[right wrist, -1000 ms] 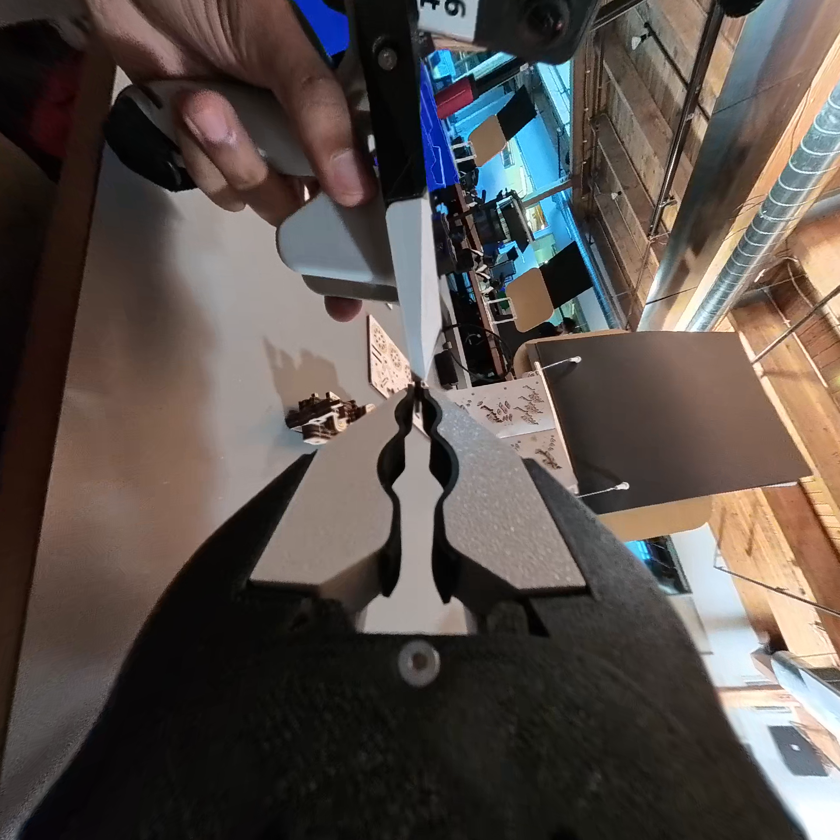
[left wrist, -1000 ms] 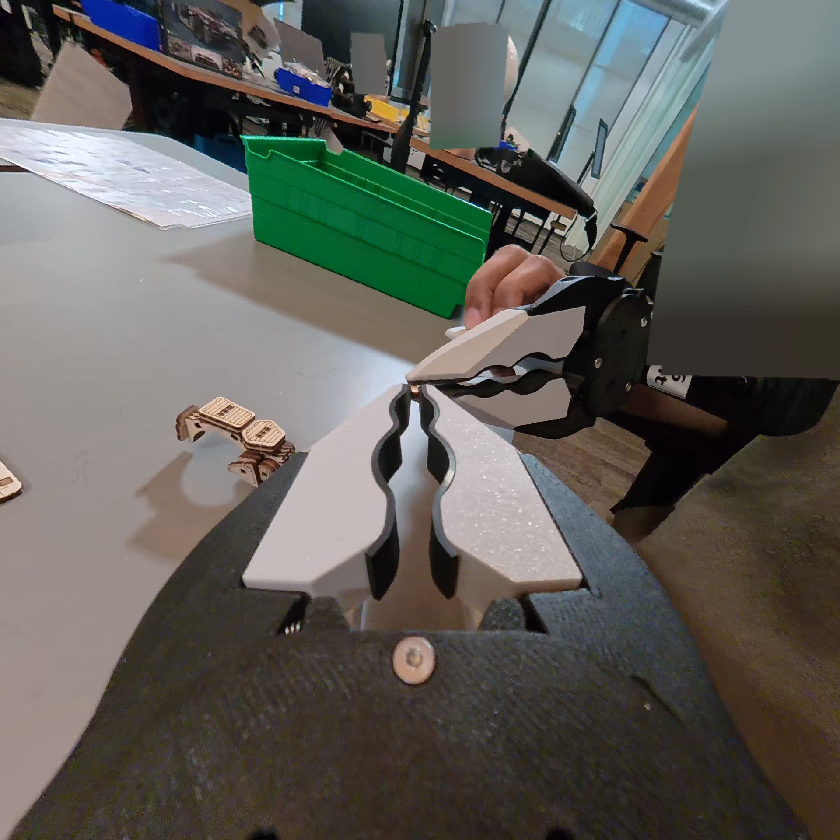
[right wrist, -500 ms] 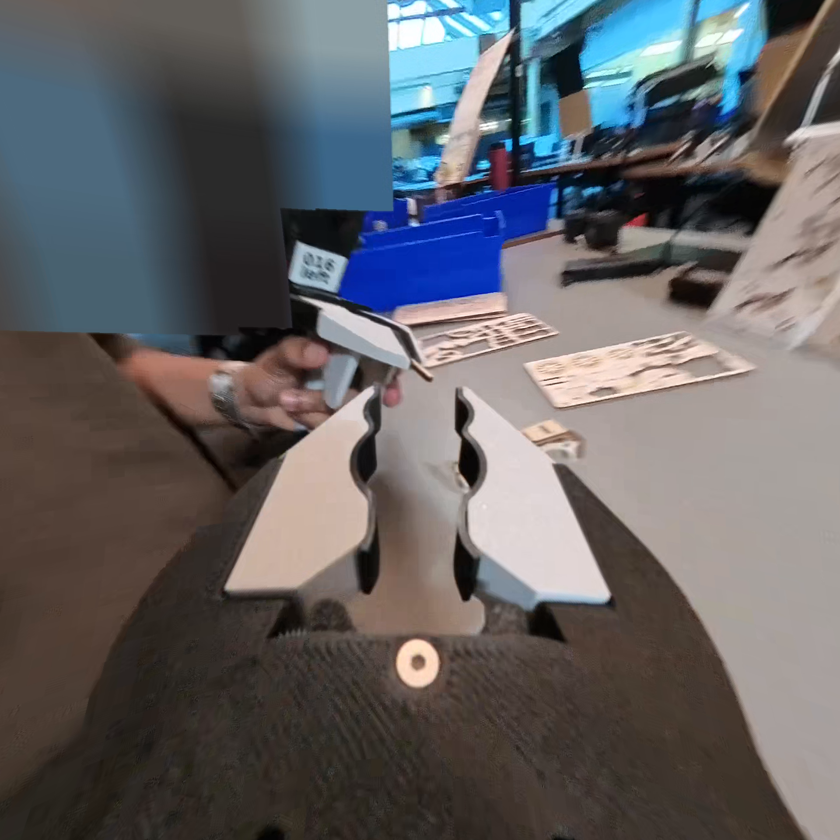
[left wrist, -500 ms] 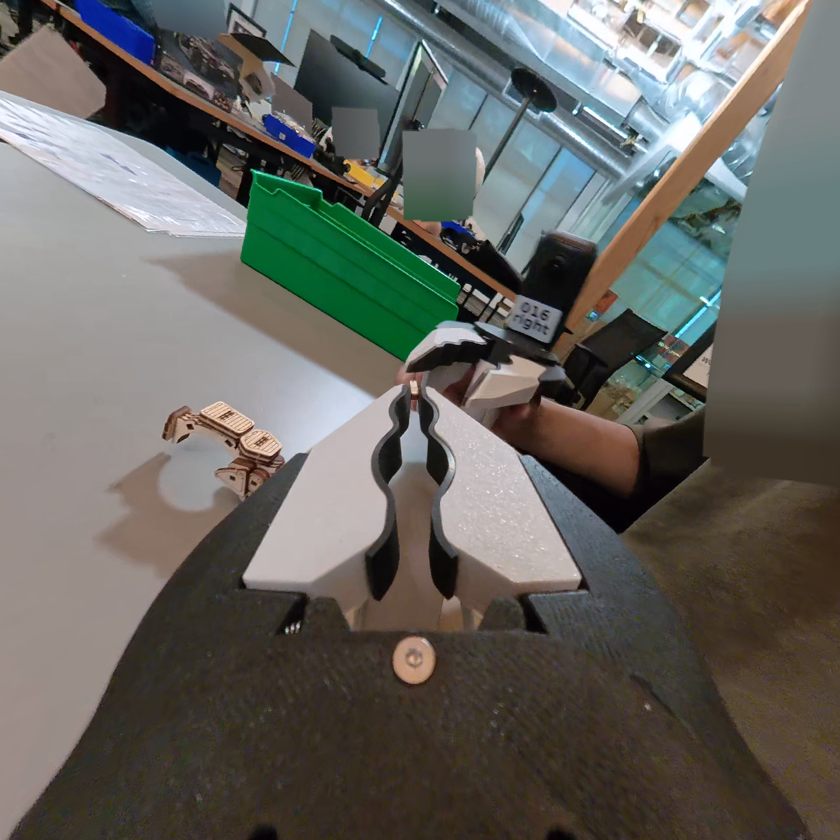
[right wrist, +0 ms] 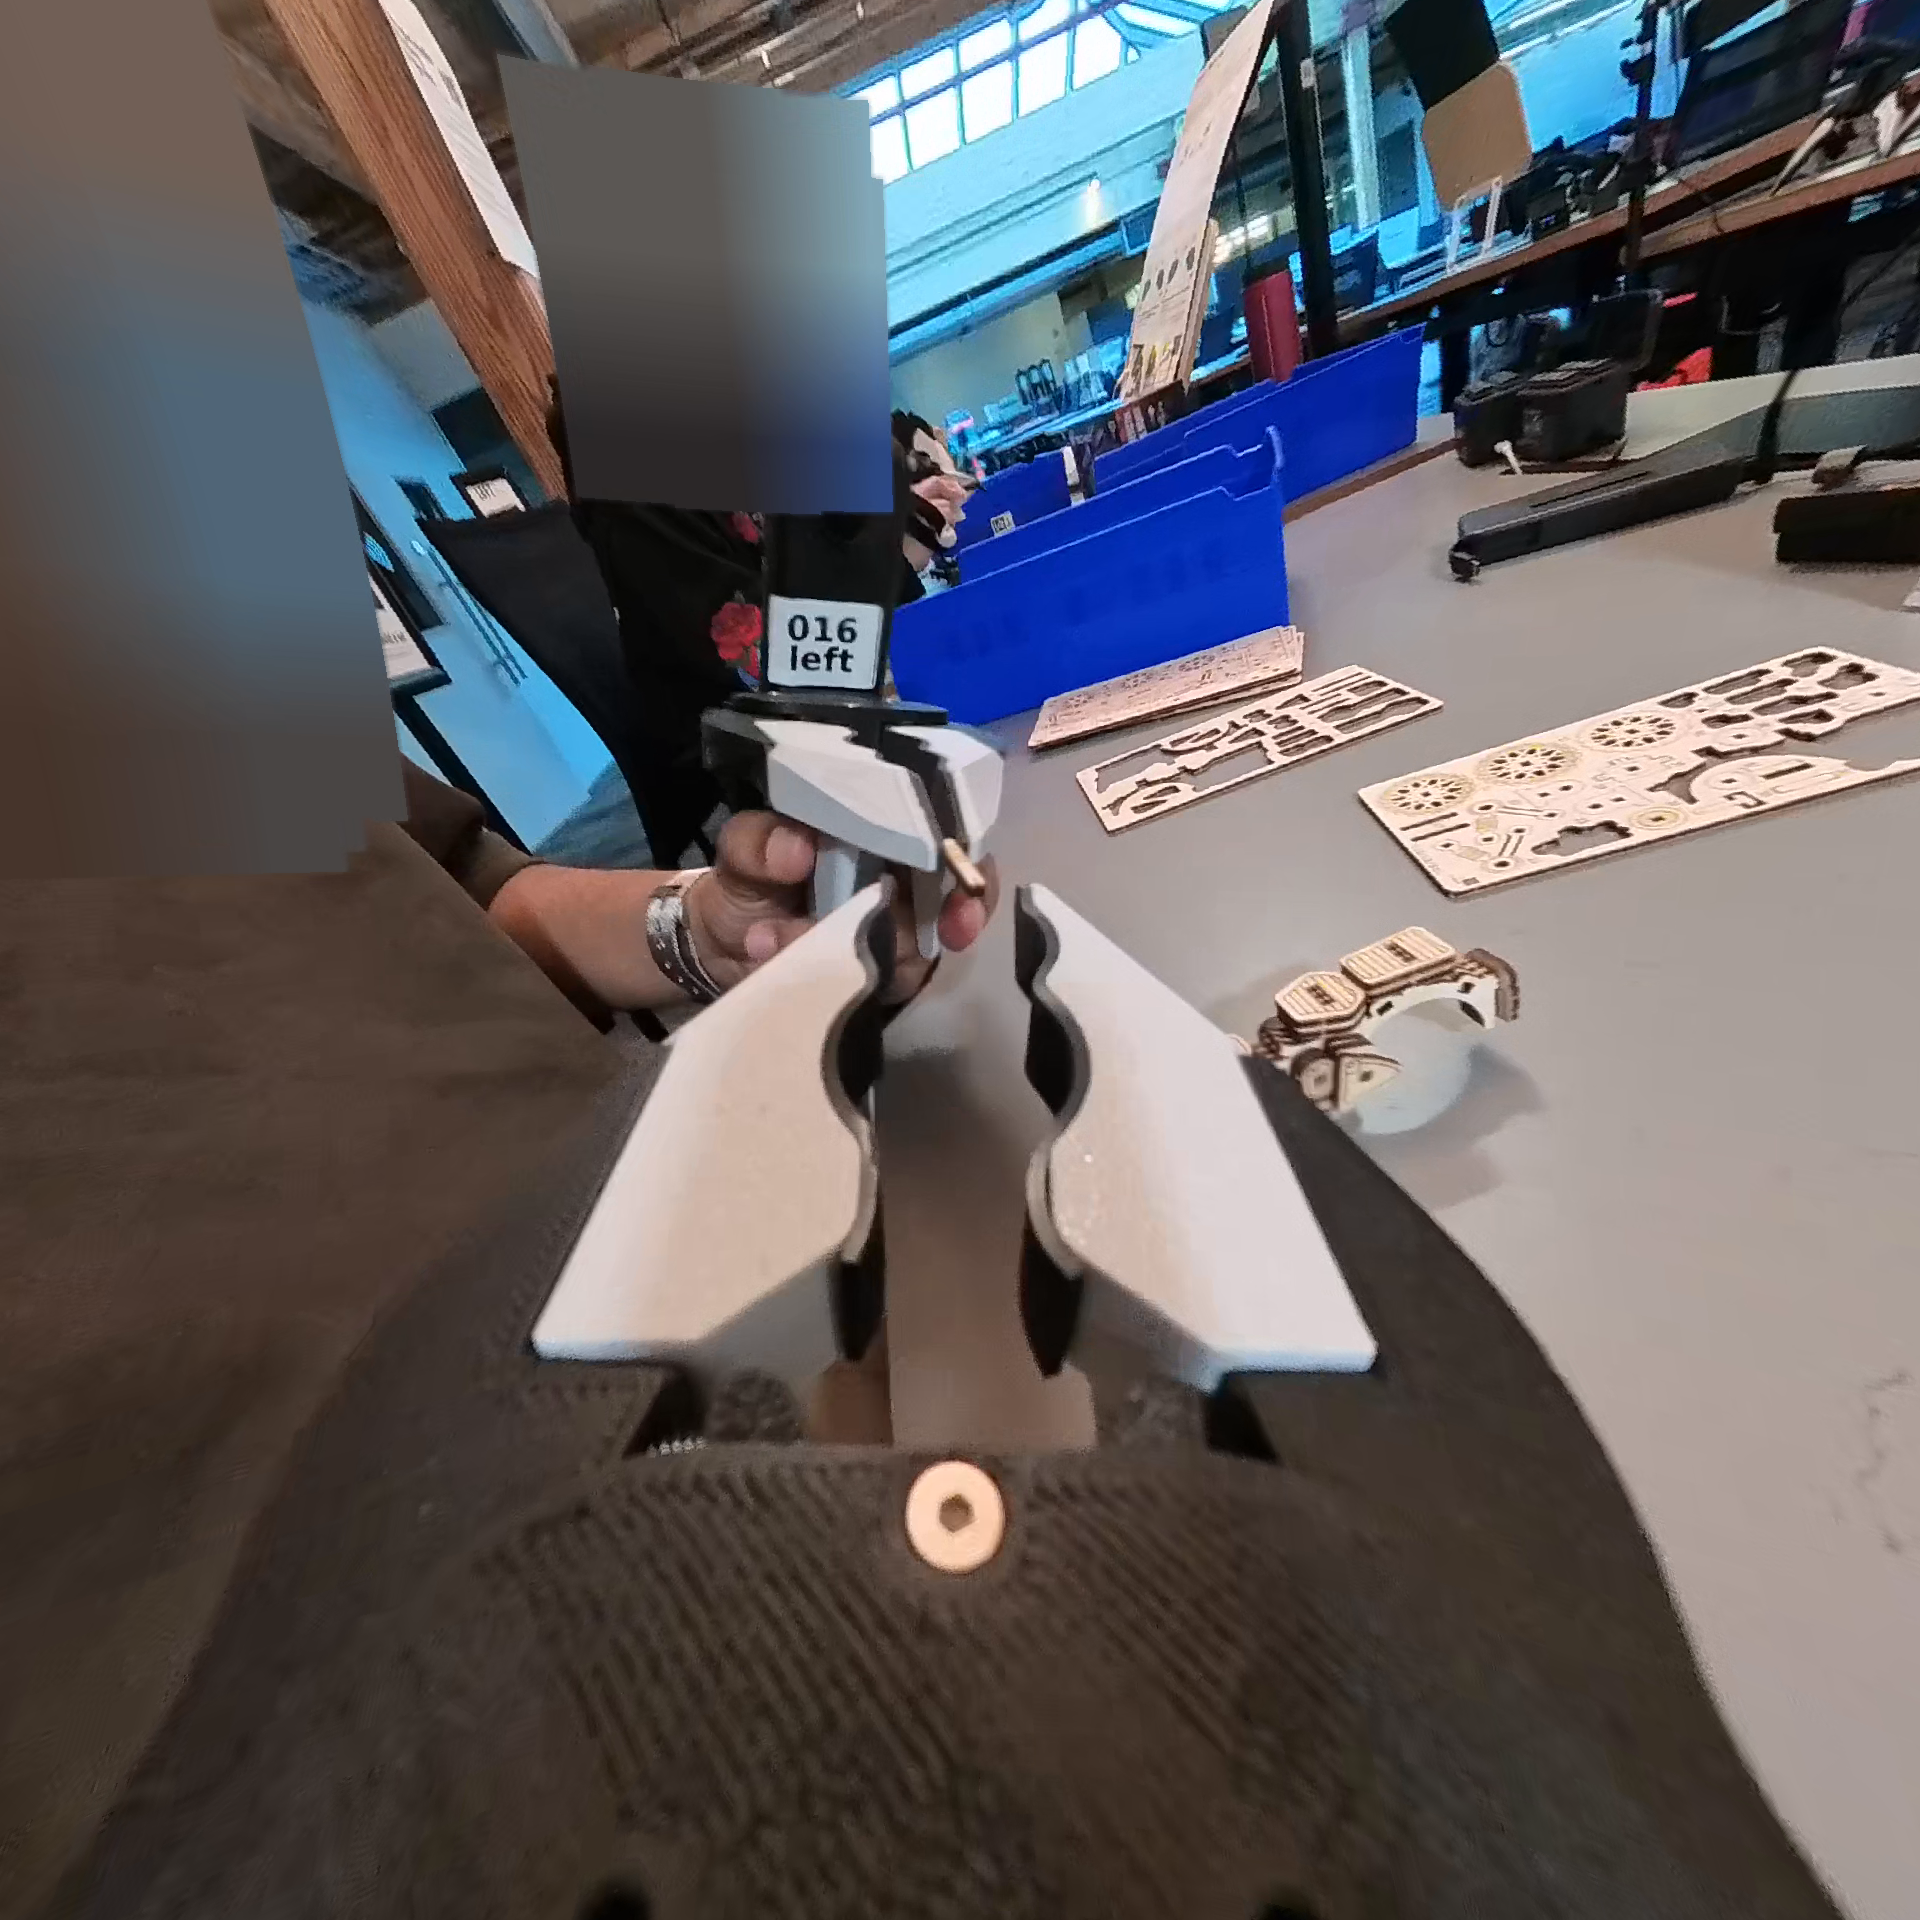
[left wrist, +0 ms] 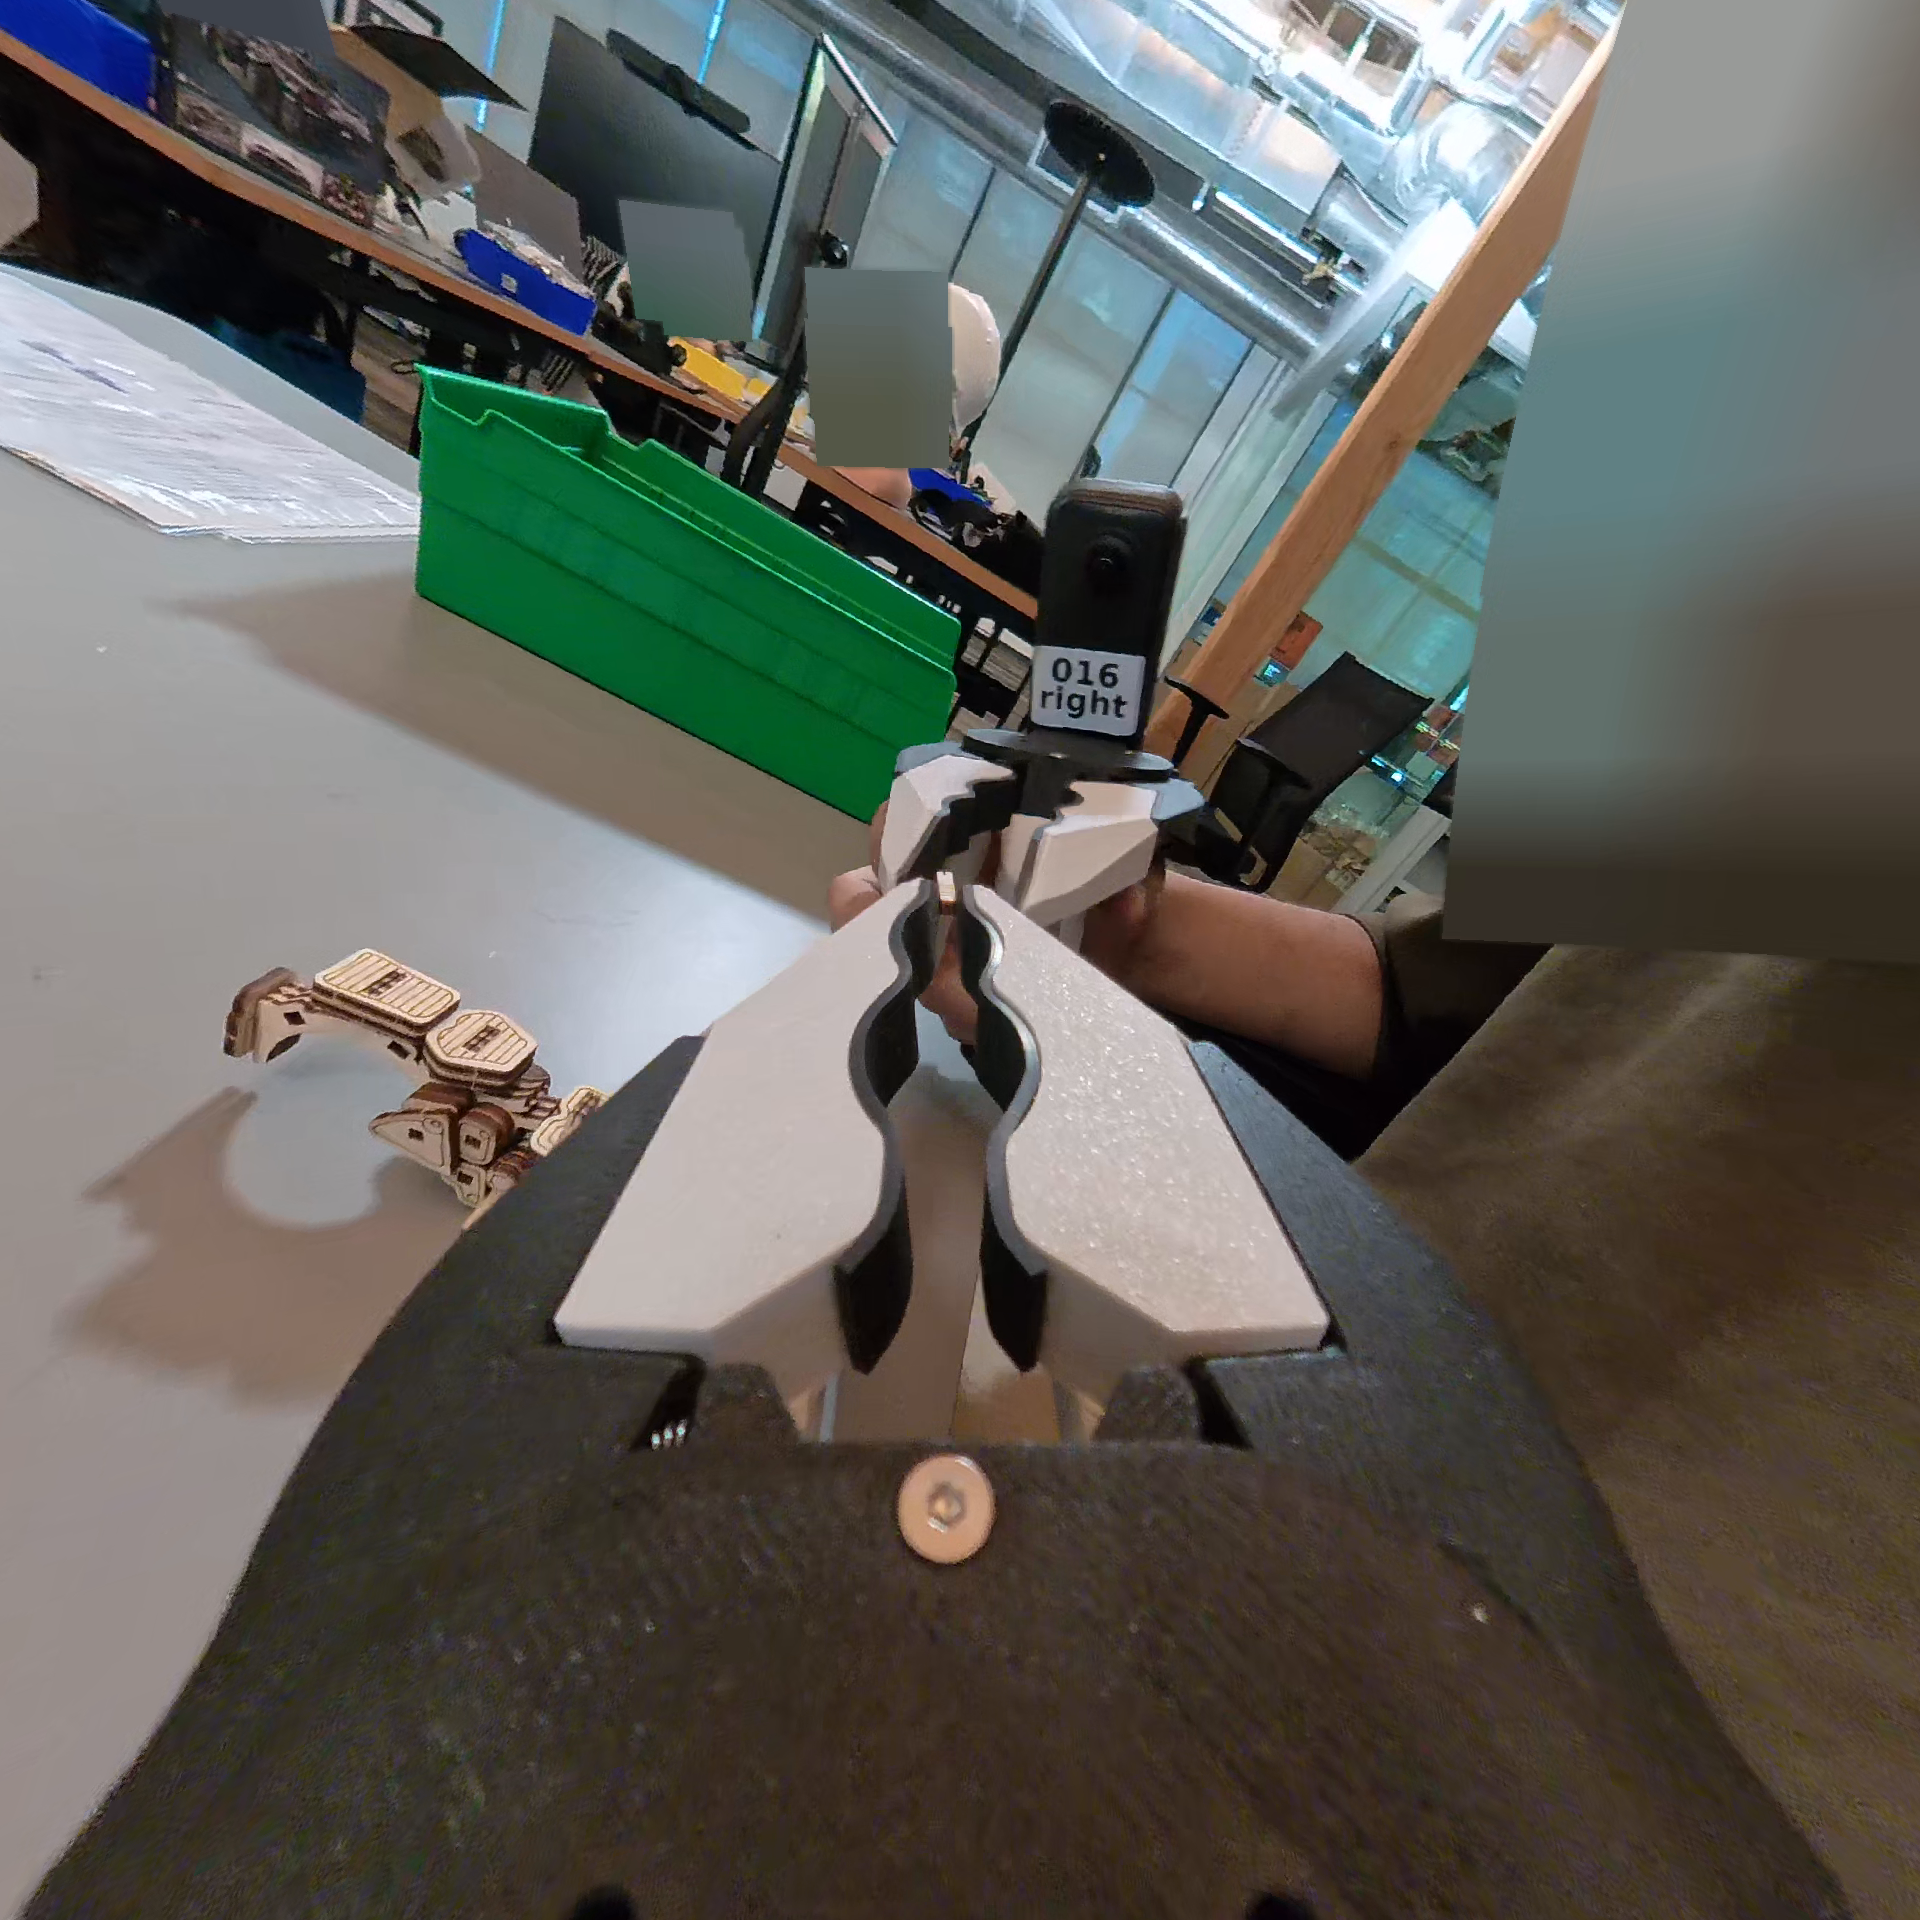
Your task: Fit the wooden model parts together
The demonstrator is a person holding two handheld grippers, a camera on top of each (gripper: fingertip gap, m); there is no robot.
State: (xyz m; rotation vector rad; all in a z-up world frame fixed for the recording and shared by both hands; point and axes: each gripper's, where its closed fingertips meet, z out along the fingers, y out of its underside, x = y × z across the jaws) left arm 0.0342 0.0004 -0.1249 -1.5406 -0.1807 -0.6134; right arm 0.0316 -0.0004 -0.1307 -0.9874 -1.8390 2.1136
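Note:
My left gripper (left wrist: 940, 896) is shut on a small wooden peg (left wrist: 945, 886) pinched at its fingertips and held above the table's near edge. In the right wrist view the left gripper (right wrist: 940, 868) shows with the peg (right wrist: 966, 873) sticking out of its tips. My right gripper (right wrist: 954, 899) is open and empty, facing the left gripper a short way off; it also shows in the left wrist view (left wrist: 987, 852). A partly built wooden model (left wrist: 416, 1070) lies on the grey table (left wrist: 260, 779), apart from both grippers; it shows in the right wrist view too (right wrist: 1382, 1008).
A green bin (left wrist: 665, 603) and a paper sheet (left wrist: 156, 457) sit at the table's far side. Blue bins (right wrist: 1091, 603), flat wooden part sheets (right wrist: 1642, 779) (right wrist: 1247, 738) and black gear (right wrist: 1600, 499) lie beyond the model. A person's arms reach in from the table edge. My two grippers' fingertips are within a few centimetres of each other.
My right gripper has opened, let go of the peg, turned level and drawn back from the left gripper's tips. The left gripper still pinches the peg and has tilted upward slightly.

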